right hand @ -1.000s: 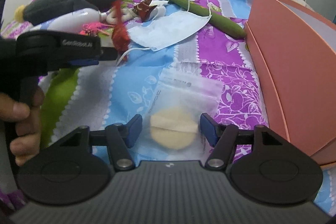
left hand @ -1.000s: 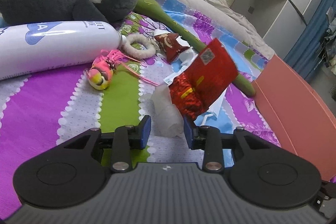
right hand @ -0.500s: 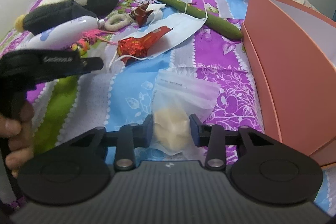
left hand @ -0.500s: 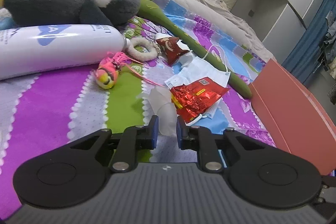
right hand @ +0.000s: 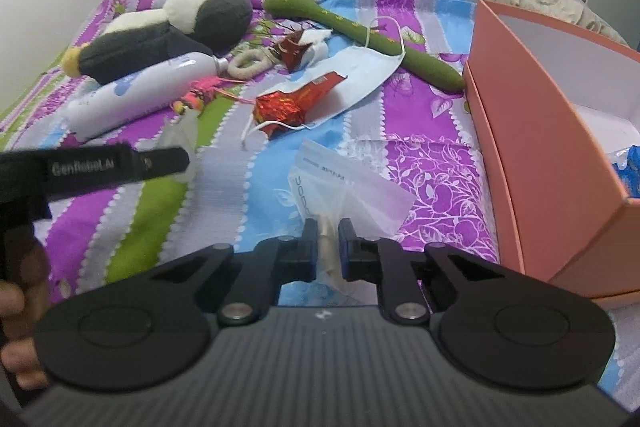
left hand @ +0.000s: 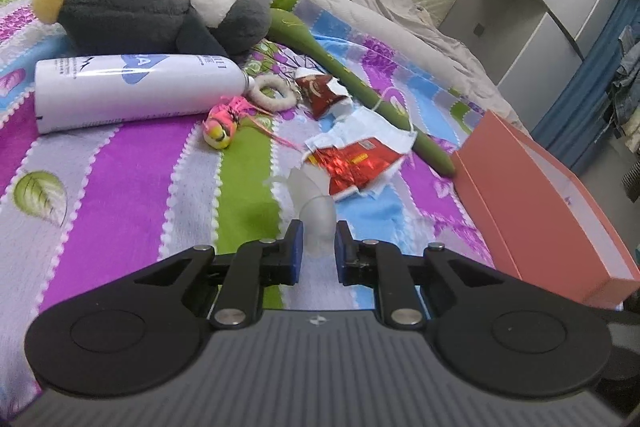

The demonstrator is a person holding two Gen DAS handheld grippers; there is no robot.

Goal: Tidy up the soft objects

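Left gripper [left hand: 316, 247]: fingers pinched on a soft translucent white piece [left hand: 314, 211] (looks like thin frosted plastic, can't tell what exactly), w/ the piece sticking forward beyond the pads above the bed [left hand: 120, 187]. Fingers have just been closing, piece between them.

Right gripper [right hand: 328, 247]: fingers clamped on a clear zip bag [right hand: 348, 187] holding a cream-coloured pad [right hand: 326, 247]; the pad is squeezed narrow between the pads, bag's printed top edge fans out ahead. These fingers have also just been closing, bag between them.

Bed cover is striped purple, green, blue, grey. Lying on it:
- red foil wrapper [left hand: 356, 167] on top of a pale blue face mask [right hand: 352, 75], just ahead of the left gripper
- long green stick-shaped soft thing [left hand: 360, 83], running diagonally, far end near the pink box [left hand: 540, 203]
- grey-and-white plush [left hand: 152, 11] at the back, white bottle [left hand: 132, 91] on its side in front of it
- fuzzy white ring [left hand: 274, 95] at the bottle's neck, small red pouch [left hand: 320, 91] beside it
- pink-and-yellow tasselled toy [left hand: 220, 131] near the bottle

Pink box sits open at the bed's right edge, white inside, something blue in its corner (right wrist view only). A person's hand [right hand: 20, 307] grips the left gripper's handle.
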